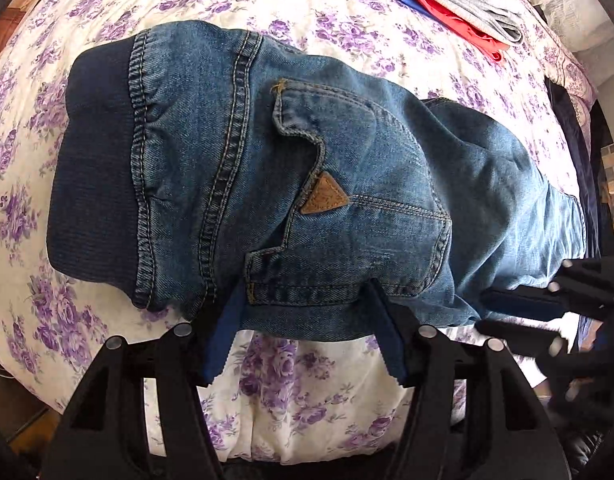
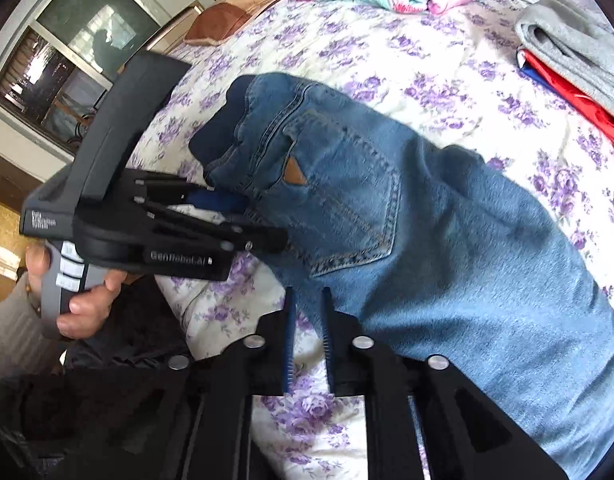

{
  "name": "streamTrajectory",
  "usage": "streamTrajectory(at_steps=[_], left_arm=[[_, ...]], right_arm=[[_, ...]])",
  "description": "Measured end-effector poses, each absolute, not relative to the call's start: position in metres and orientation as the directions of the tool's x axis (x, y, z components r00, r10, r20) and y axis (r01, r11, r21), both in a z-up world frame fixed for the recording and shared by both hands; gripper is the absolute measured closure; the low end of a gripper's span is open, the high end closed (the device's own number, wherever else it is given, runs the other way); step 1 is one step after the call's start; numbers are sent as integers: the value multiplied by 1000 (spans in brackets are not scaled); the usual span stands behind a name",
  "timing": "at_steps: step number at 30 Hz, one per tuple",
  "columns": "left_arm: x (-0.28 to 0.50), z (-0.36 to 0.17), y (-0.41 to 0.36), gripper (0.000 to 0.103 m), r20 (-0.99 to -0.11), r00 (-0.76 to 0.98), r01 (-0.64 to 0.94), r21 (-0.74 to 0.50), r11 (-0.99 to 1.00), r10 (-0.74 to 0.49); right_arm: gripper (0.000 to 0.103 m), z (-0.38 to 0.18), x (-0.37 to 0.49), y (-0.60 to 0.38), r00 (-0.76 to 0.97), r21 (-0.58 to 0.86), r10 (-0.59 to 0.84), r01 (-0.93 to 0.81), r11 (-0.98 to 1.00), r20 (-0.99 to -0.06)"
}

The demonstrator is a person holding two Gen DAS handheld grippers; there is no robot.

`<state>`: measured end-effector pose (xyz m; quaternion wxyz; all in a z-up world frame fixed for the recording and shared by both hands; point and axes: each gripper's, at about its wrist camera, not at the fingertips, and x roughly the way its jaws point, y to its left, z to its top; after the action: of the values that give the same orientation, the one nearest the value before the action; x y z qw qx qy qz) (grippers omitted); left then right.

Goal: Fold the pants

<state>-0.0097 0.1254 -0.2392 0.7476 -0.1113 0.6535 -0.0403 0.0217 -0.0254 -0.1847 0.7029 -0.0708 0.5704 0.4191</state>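
Purple-flowered bedding (image 1: 315, 20) covers the bed, with folded grey and red clothes (image 1: 463, 4) at its far side. White lettering on the left gripper (image 2: 243, 216) reads roughly "GenRobot.AI"; the small print on its grey body is illegible. Blue jeans (image 1: 307, 184) lie across the bed, a tan triangular patch (image 1: 326, 196) on the back pocket. Left jaws are spread wide, tips at the jeans' near edge. The right gripper (image 2: 307, 300) has a narrow gap, gripping nothing, just beside the jeans' edge.
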Motion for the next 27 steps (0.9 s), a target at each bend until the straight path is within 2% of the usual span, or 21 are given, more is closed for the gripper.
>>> streamTrajectory(at_steps=[2, 4, 6, 9, 12, 13, 14, 15, 19, 22, 24, 27], left_arm=[[-9, -239, 123, 44, -970, 143, -81, -210, 974, -197], [-6, -240, 123, 43, -972, 135, -82, -206, 975, -194], [-3, -243, 119, 43, -974, 121, -86, -204, 975, -193], [-3, -243, 116, 43, -973, 131, -83, -201, 976, -189], [-5, -243, 121, 43, -969, 135, -89, -220, 971, -207], [-5, -244, 122, 43, -968, 136, -89, -223, 971, -210], [-6, -244, 123, 43, -968, 137, -87, -223, 971, -210], [-7, -244, 124, 43, -968, 138, -85, -222, 971, -209], [-7, -245, 119, 32, -966, 141, -68, -228, 971, -217], [-4, -247, 105, 23, -975, 132, -29, -182, 983, -177], [-1, -249, 97, 19, -983, 125, -6, -139, 990, -138], [3, -251, 93, 19, -987, 111, 2, -115, 993, -115]], right_arm=[[99, -199, 22, -16, -22, 357, 464, -670, 651, -886], [99, -231, 15, -4, -116, 377, 408, -663, 647, -905], [99, -244, 8, 0, -89, 340, 385, -676, 654, -919], [97, -229, 12, -8, -84, 358, 404, -646, 674, -911], [94, -194, 20, -46, 4, 380, 468, -577, 723, -884], [90, -183, 25, -69, 37, 405, 496, -526, 747, -867], [72, -174, 29, -95, 77, 423, 513, -467, 776, -855], [61, -166, 32, -129, 136, 431, 514, -392, 813, -847], [61, -158, 25, -287, 322, 452, 427, 2, 892, -845], [60, -182, -4, -398, 376, 498, 368, 351, 793, -850], [60, -202, -17, -451, 402, 532, 364, 477, 700, -840], [60, -228, -23, -490, 438, 580, 383, 554, 597, -813]])
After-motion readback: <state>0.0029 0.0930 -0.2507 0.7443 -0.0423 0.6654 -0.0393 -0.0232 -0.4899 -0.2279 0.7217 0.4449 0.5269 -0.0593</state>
